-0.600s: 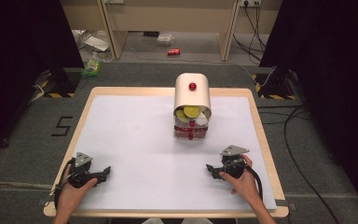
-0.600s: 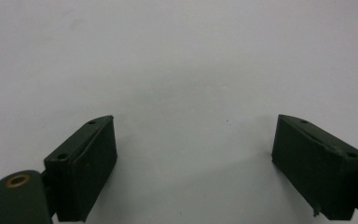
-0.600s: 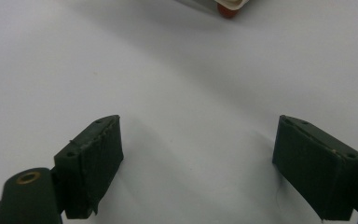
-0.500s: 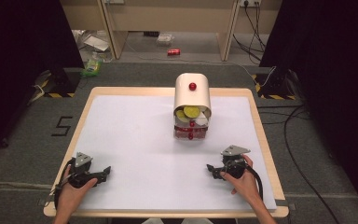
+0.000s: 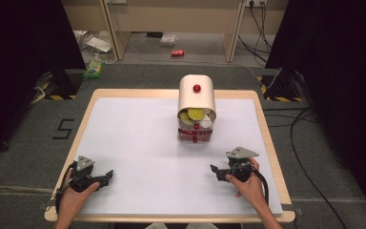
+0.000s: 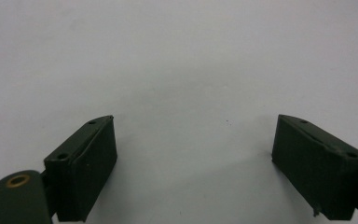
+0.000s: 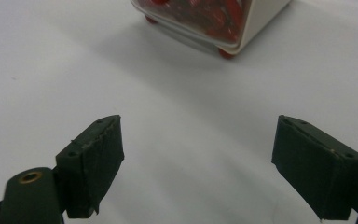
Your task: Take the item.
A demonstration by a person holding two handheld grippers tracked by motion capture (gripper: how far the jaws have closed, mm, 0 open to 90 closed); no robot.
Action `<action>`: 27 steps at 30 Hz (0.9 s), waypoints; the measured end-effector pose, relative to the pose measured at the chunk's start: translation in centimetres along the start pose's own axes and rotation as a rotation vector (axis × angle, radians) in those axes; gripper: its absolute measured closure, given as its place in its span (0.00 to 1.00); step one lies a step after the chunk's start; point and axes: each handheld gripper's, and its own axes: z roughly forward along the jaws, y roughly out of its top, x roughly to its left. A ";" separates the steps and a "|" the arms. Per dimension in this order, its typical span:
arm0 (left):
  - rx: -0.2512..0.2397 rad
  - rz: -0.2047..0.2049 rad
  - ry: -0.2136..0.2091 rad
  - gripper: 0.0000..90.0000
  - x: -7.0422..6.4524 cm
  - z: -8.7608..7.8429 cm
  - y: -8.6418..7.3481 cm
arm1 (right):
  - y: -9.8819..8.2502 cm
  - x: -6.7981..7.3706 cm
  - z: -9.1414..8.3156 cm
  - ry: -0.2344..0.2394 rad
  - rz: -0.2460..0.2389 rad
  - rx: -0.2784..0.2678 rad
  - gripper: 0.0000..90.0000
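White table [image 5: 138, 143], one cream container [image 5: 197, 100], two tools, left [image 5: 106, 177] and right [image 5: 215, 170], both wide, empty.

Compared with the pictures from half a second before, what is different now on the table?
Nothing has visibly changed. The left tongs and the right tongs rest open and empty at the near edge of the white table, and the white container with the red knob stands at the far side as before.

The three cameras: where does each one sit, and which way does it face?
High view: above the person's side, looking forward and down on the table; both hands show, with left gripper and right gripper.
Left gripper view: rides the left gripper, facing bare tabletop; open jaws.
Right gripper view: rides the right gripper, facing the toy box; open jaws.
Shared: the toy box, high and right gripper views.
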 end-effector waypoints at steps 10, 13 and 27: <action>0.000 0.000 0.000 0.15 0.0 0.0 0.0 | 1.4 1.0 -1.0 0.013 -0.019 -0.033 0.20; 0.000 0.000 0.000 0.15 0.0 0.0 0.0 | 2.4 1.2 -1.7 0.014 -0.025 -0.068 0.21; 0.000 0.000 0.000 0.15 0.0 0.0 0.0 | 6.9 2.0 -3.3 0.016 -0.095 -0.161 0.26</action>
